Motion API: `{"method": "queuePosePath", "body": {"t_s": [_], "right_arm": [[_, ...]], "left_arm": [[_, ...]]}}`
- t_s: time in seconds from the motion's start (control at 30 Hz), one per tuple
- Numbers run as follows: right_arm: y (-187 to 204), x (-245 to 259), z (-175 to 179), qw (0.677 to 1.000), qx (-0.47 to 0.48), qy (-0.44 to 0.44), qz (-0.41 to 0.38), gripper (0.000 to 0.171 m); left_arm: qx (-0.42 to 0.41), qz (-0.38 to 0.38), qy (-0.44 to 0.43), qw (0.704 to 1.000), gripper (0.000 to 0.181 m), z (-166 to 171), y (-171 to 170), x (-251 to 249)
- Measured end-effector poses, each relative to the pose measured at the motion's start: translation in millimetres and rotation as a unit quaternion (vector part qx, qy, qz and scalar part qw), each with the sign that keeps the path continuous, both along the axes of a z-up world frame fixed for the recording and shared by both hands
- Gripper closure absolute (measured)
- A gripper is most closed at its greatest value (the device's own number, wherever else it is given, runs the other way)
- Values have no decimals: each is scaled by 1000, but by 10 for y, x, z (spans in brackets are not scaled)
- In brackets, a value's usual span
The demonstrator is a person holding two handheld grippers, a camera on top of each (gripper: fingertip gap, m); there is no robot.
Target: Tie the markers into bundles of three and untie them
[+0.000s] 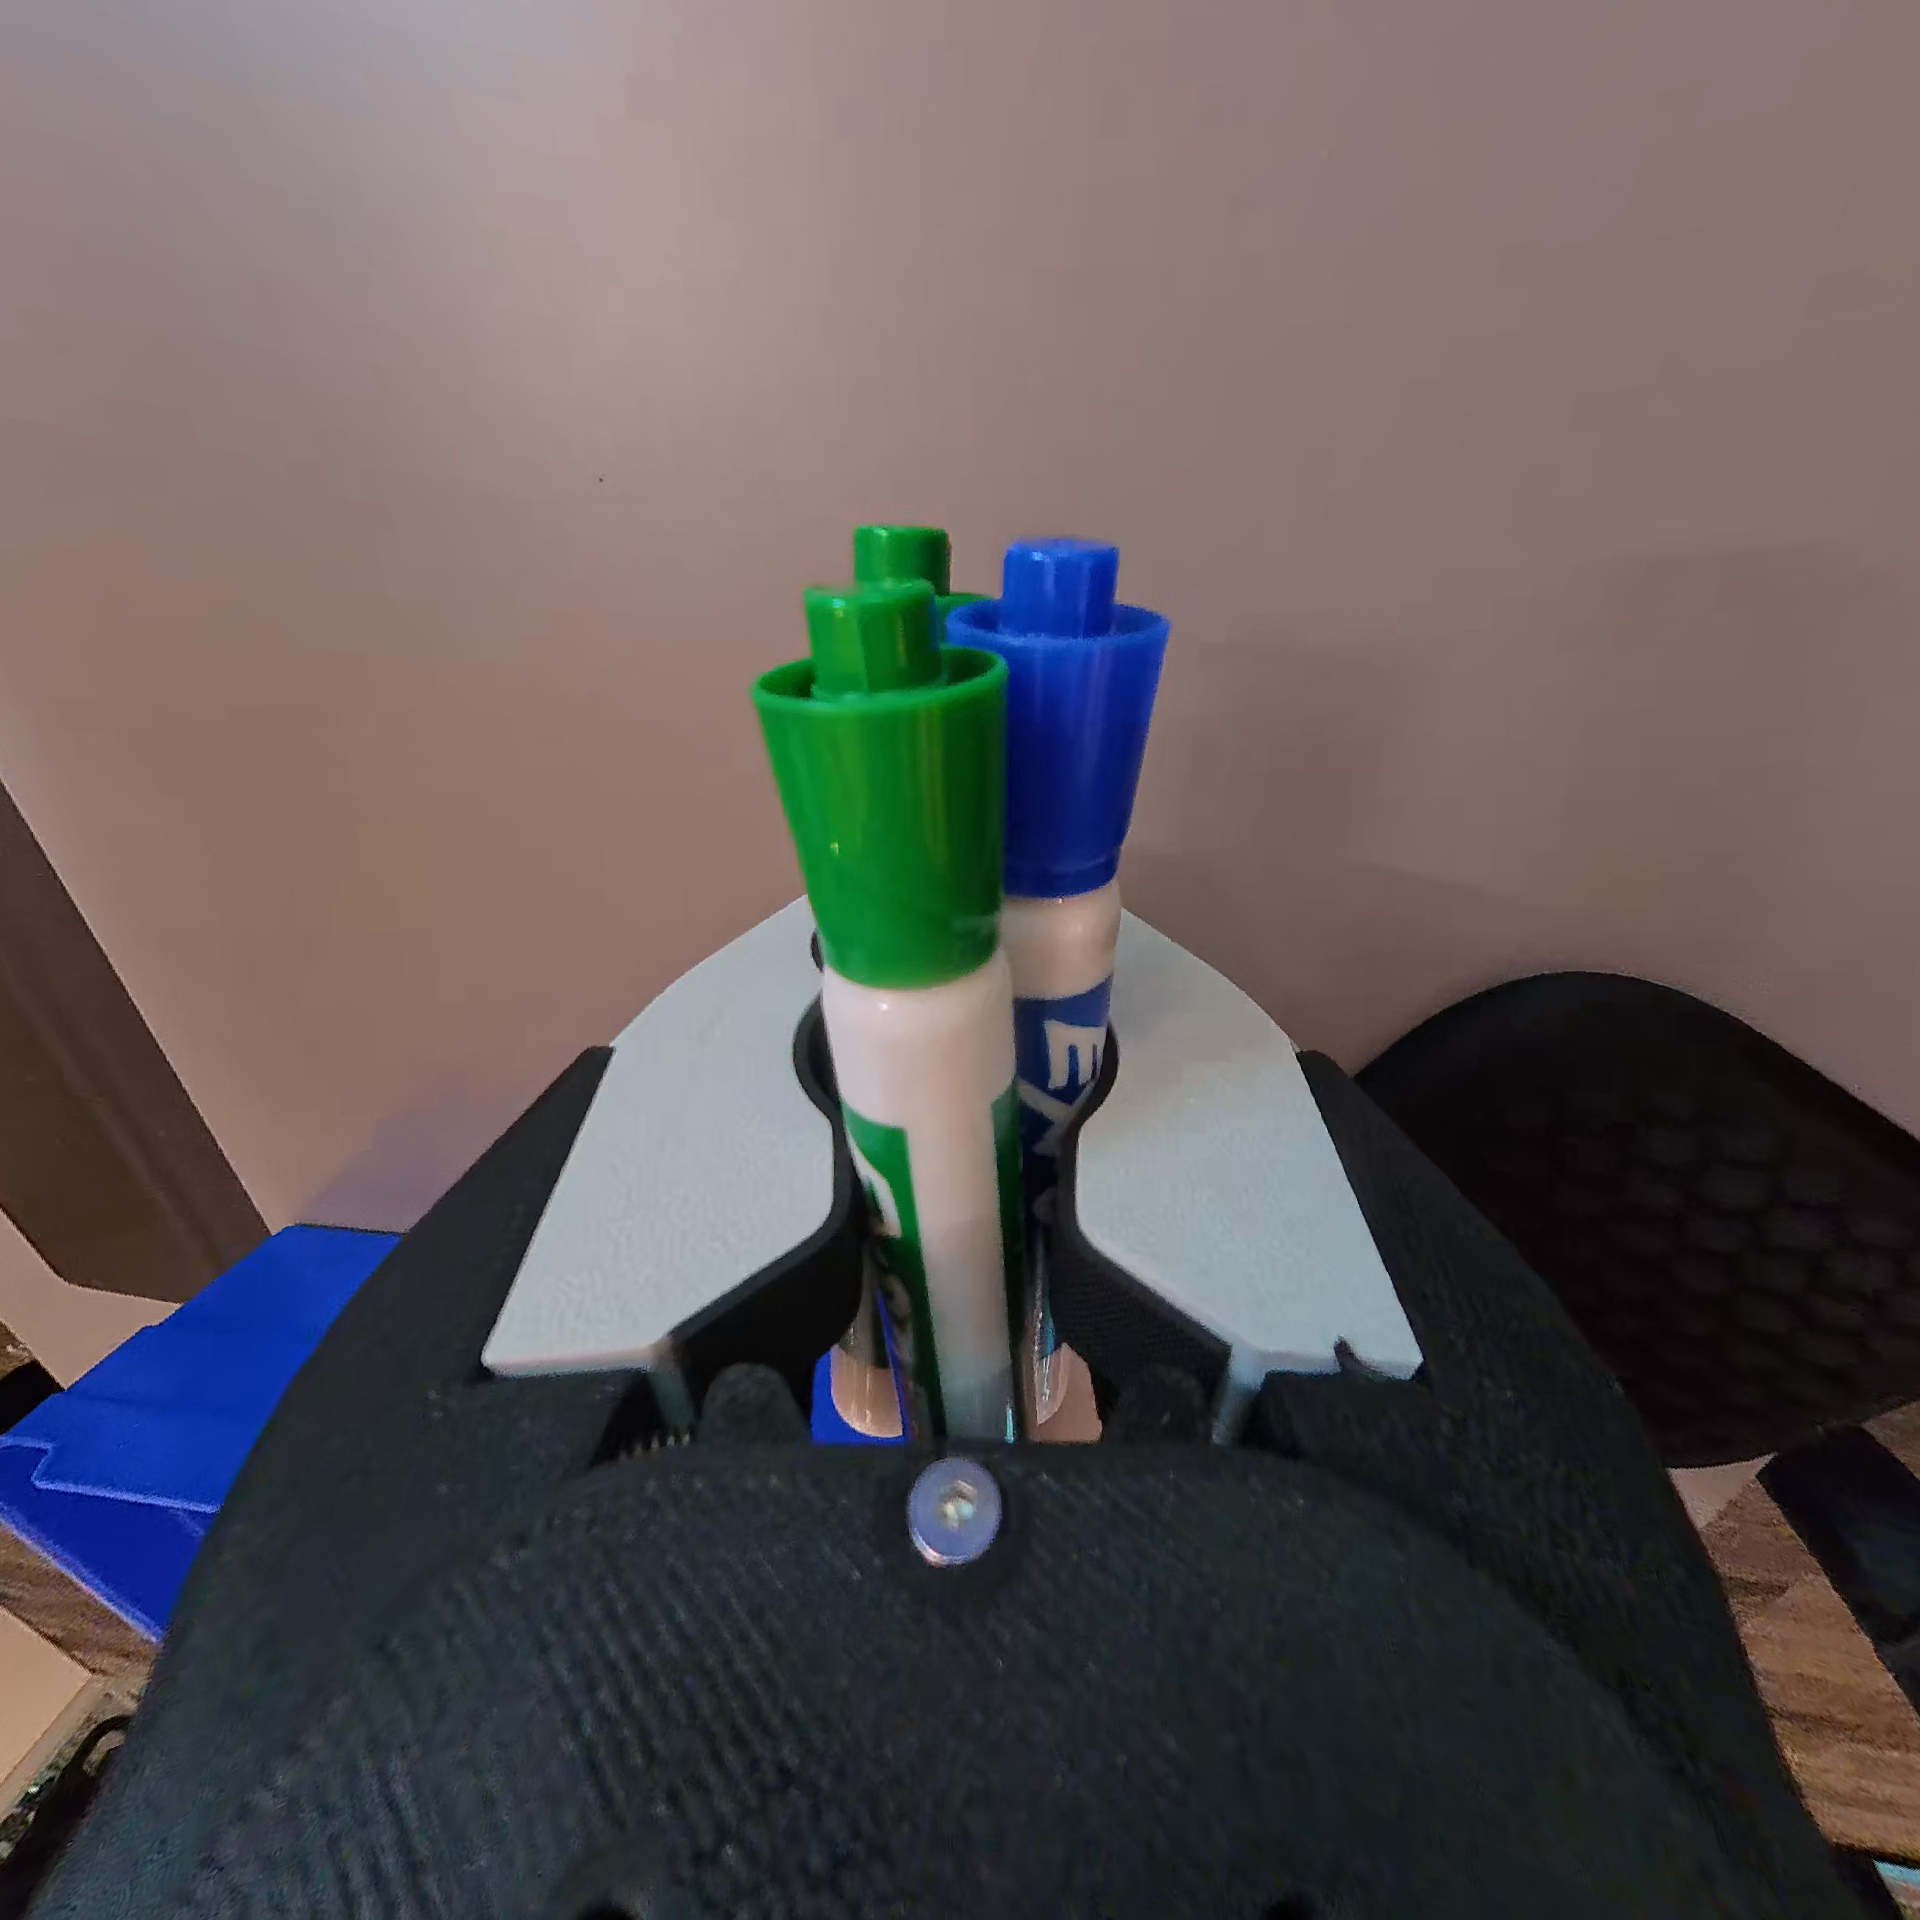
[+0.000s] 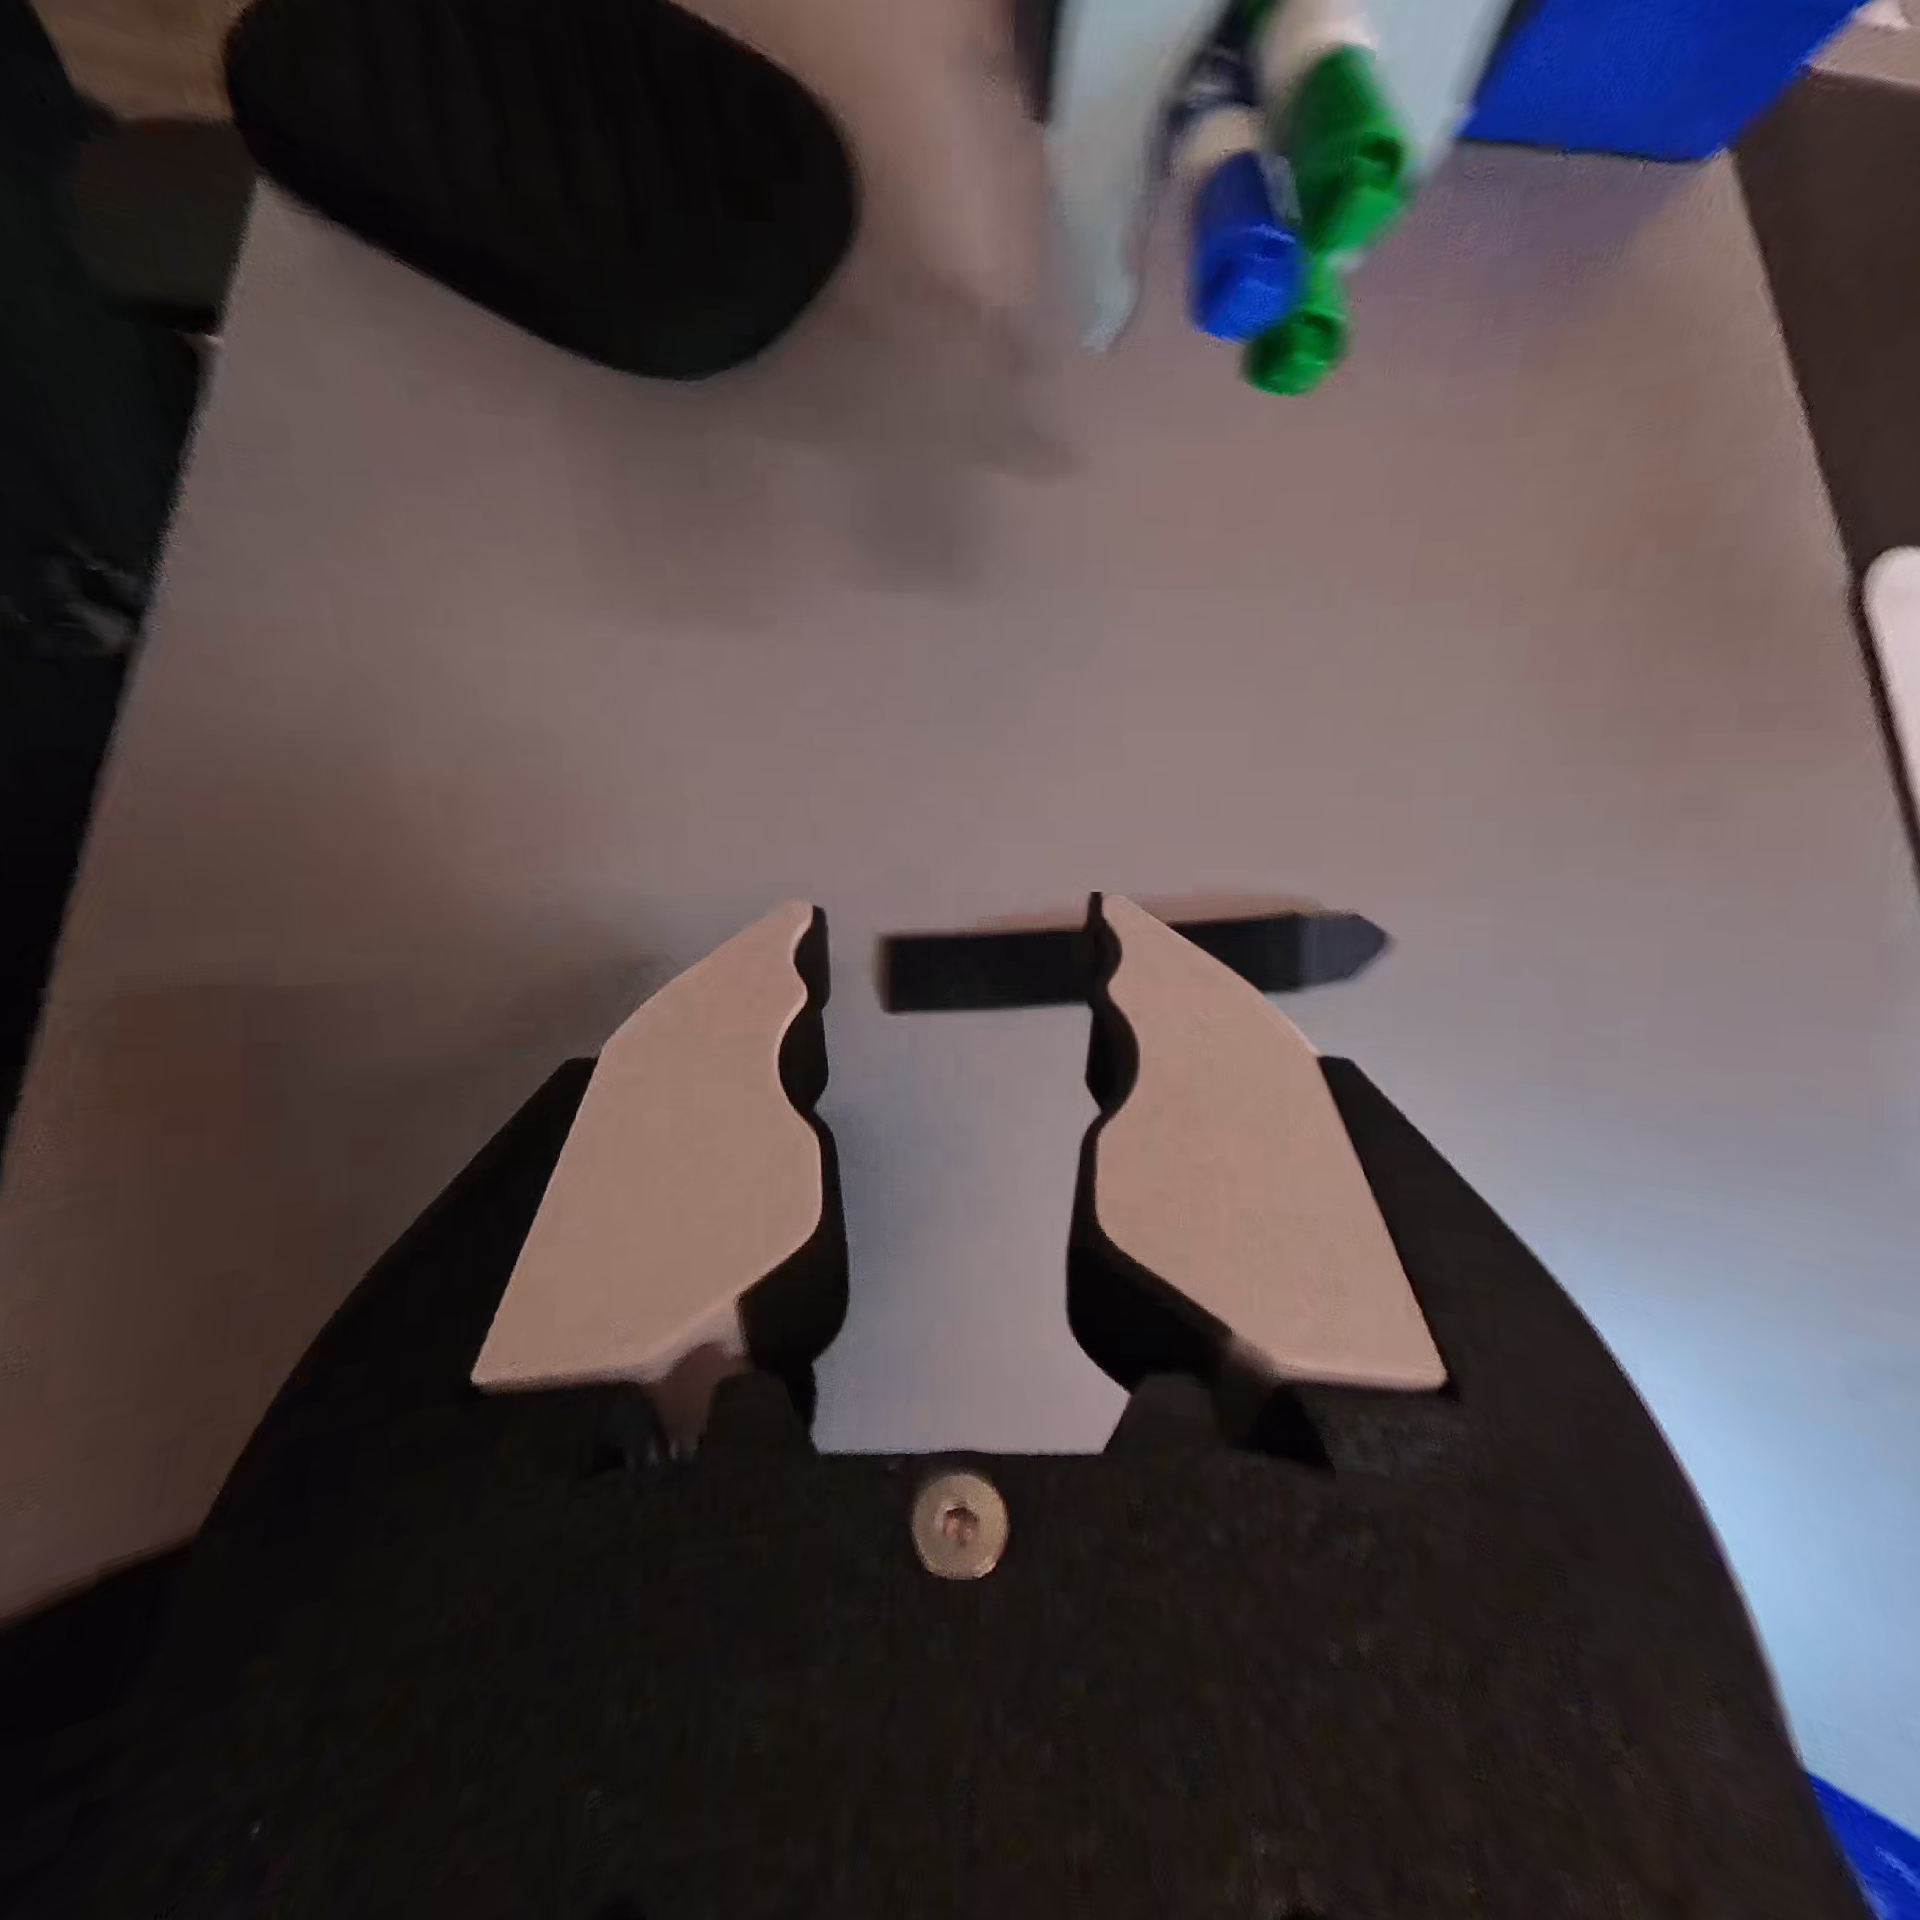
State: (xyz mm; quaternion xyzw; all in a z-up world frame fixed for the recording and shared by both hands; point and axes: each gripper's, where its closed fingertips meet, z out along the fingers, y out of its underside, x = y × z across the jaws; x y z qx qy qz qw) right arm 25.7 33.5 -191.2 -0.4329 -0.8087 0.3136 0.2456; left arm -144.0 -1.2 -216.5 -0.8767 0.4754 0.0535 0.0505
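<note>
Your left gripper [image 1: 961, 997] is clamped around three markers [image 1: 914, 935], two green-capped and one blue-capped, their caps pointing forward past its grey fingers [image 1: 686, 1174]. Your right gripper [image 2: 958, 935] stands with its jaws apart and nothing between them, above the pale table [image 2: 1039, 675]. A black strap [image 2: 1132, 961] lies flat just beyond its fingertips, passing behind the right one. Far ahead and to its right the bundle shows blurred, probably in motion.

Black textured tongs [image 1: 961, 956] bodies, pale grey scalloped fingers [image 2: 675, 1164], one silver screw [image 2: 958, 1527] centred on each
</note>
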Motion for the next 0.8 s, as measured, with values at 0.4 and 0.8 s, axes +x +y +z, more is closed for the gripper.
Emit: {"method": "queuePosePath", "body": {"t_s": [0.4,0.8], "right_arm": [[414,-383,-704,998,-3,-65,-1,104],[406,-442,-753,996,-26,-89,-15,152]], "left_arm": [[-25,-2,14,1000,140,-68,30,74],[-45,-2,7,999,140,-226,86,126]]}}
